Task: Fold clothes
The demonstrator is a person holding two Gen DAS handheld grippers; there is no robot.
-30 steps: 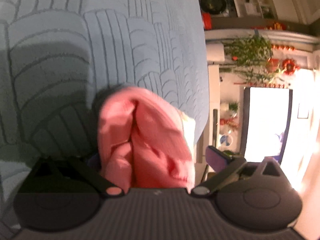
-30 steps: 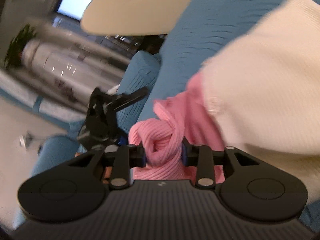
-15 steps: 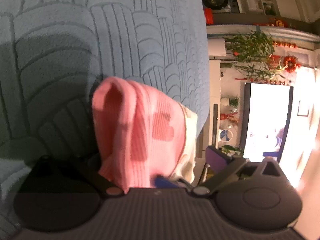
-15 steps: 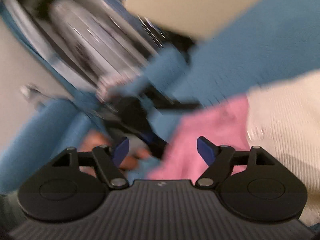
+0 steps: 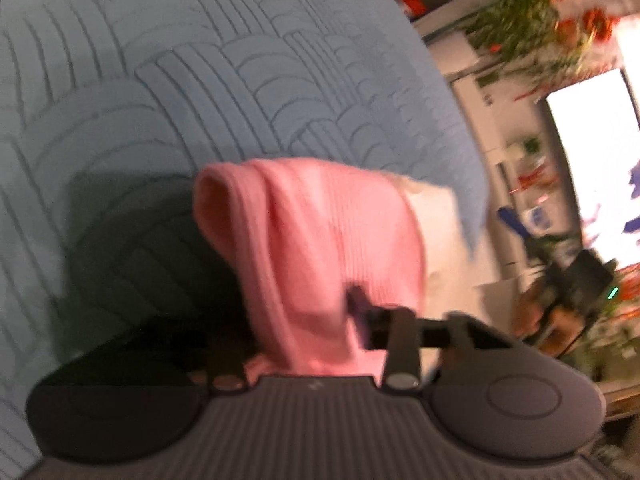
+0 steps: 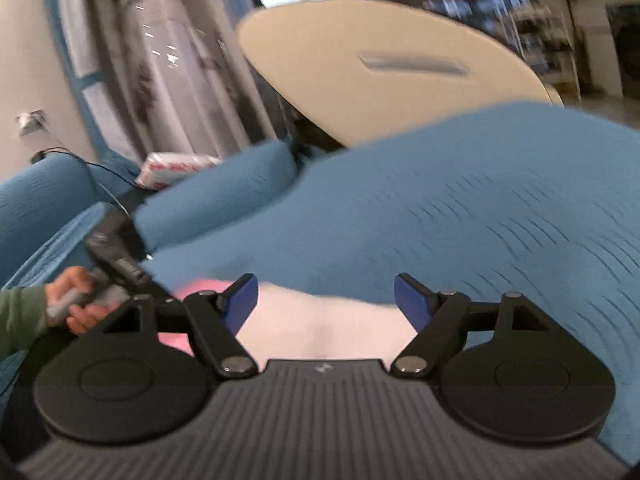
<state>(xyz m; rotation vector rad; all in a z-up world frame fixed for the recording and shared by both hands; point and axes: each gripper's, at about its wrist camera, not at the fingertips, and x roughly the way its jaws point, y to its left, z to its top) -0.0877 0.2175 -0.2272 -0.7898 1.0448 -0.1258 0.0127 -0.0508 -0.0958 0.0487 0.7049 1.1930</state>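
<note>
The pink garment (image 5: 320, 248) is pinched in the left tool (image 5: 304, 336), a bunched fold draped over it above the blue quilted bed (image 5: 200, 80), apparently to be carried across. The right tool (image 6: 326, 300) is seen spread wide, nothing gripped, with a white garment (image 6: 328, 328) just beneath it.

A light blue quilted cover with arched stitching (image 5: 248, 80) fills the upper left. Green plants with red ornaments (image 5: 536, 28) blur at upper right. A cream oval panel (image 6: 384, 68) sits top centre.
</note>
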